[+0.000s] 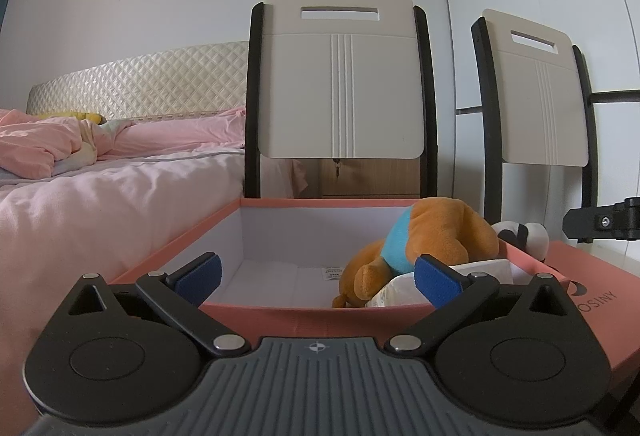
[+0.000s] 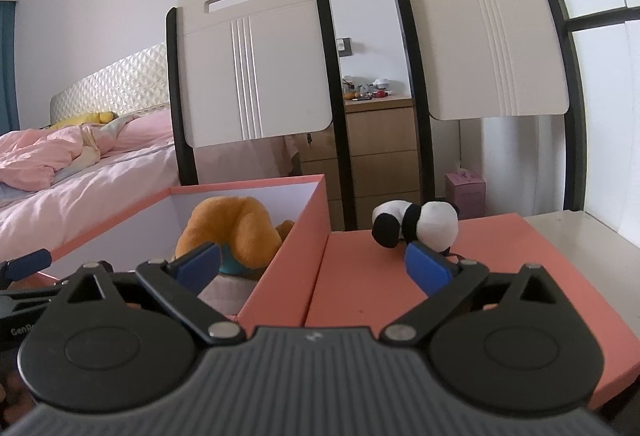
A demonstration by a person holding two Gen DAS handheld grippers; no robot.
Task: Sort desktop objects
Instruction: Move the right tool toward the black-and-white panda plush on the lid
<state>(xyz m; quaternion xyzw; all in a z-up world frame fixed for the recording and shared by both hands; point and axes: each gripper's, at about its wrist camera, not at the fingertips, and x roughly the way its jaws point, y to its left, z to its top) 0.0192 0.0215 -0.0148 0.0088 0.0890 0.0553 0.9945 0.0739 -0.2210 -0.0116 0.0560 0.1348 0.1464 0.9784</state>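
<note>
An open pink box [image 1: 304, 320] [image 2: 280, 276] holds an orange plush dog [image 1: 436, 236] [image 2: 236, 228] with a blue shirt, lying over white packets [image 1: 404, 288]. My left gripper [image 1: 318, 276] stands open at the box's near wall, nothing between its blue pads. A small panda plush [image 2: 416, 224] [image 1: 520, 236] lies on the pink box lid [image 2: 380, 284] beside the box. My right gripper [image 2: 316, 266] is open wide and straddles the box's right wall; its right pad [image 2: 426, 268] is just in front of the panda, apart from it.
Two folding chairs [image 2: 256, 75] [image 2: 484, 47] stand behind the table. A bed with pink bedding [image 1: 100, 195] lies left. A wooden drawer chest [image 2: 376, 155] and a small pink carton [image 2: 466, 187] are behind. The beige tabletop [image 2: 580, 236] shows right of the lid.
</note>
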